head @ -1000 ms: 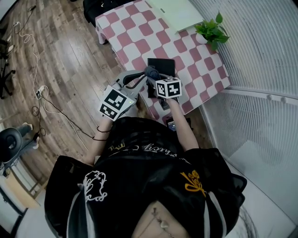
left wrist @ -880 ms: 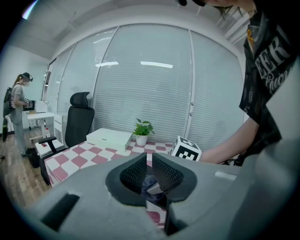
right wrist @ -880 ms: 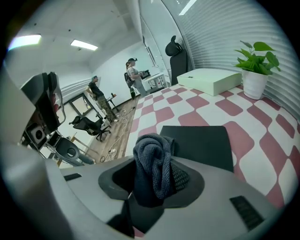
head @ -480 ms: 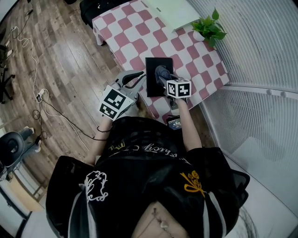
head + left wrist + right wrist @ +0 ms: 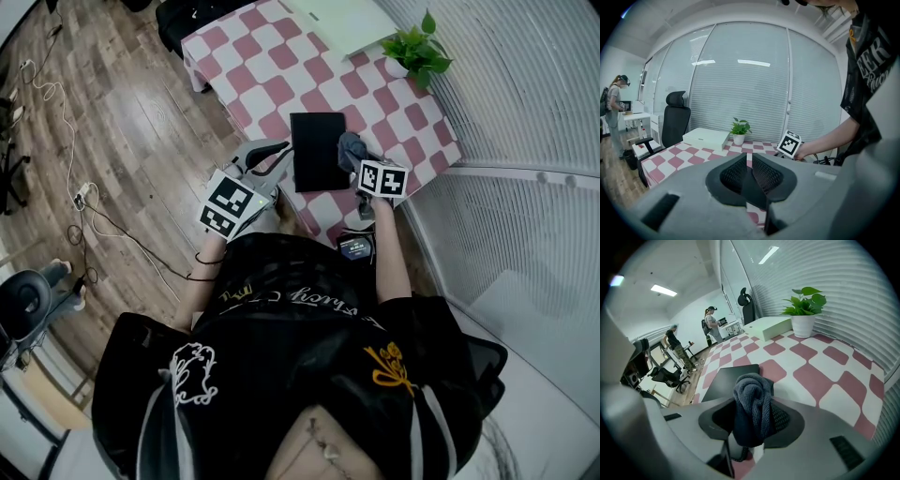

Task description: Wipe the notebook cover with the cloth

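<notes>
Now right gripper (image 5: 354, 156) holds cloth (image 5: 752, 399) beside notebook (image 5: 317, 150)

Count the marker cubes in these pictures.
2: one cube on the left hand-held gripper, beside the table's edge; another cube on the right hand-held gripper, above the table's near end.

Left gripper (image 5: 750, 165) closed, right gripper (image 5: 753, 417) clamped

The claw (image 5: 752, 420) is clamped on a bunched grey cloth (image 5: 752, 401), which bulges up between its jaws. Just beyond it, a black notebook (image 5: 724, 380) lies flat on the pink-and-white checked desk (image 5: 820, 380). Farther back stand a potted plant (image 5: 804, 305) and a pale flat box (image 5: 766, 328). Two people (image 5: 712, 324) stand in the distance.
</notes>
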Available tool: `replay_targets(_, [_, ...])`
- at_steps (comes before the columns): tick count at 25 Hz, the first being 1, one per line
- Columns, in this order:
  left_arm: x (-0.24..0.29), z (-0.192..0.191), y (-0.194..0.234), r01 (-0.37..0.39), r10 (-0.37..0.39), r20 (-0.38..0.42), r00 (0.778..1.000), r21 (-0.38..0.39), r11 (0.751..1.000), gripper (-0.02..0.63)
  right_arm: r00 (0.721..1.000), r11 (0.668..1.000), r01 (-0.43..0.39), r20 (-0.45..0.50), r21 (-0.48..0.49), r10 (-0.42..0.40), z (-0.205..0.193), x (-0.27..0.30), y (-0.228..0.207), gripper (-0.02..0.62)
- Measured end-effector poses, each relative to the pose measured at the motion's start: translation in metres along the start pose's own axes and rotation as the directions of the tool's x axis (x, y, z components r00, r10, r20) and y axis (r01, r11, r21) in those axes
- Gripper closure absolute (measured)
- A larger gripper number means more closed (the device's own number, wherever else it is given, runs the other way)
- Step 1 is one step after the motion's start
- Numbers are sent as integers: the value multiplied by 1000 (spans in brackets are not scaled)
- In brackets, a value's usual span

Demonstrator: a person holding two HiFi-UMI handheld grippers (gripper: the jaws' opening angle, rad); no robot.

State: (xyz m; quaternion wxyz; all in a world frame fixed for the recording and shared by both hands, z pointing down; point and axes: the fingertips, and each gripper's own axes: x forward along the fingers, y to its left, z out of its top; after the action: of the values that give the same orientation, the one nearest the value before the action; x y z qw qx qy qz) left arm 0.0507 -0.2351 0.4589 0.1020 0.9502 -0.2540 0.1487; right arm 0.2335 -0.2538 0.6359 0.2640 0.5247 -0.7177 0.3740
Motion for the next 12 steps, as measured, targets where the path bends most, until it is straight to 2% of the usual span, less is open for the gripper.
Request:
replay_targets(5, [-6,-2,8,-32,31,-3,999,-10,999,572,1000,1000,-3,29,-18,3,8,-10,14,469])
replay_targets(8, [-11,-3,13,-52,52,-1,999,-22,998,572,996,998,-51,66,-32,53,16,-16,41,469])
replay_targets(12, [-16,-4,14,-61,61,-2,998,-23,998,572,989,984,-138,42,-117,144,11,-15,90,468])
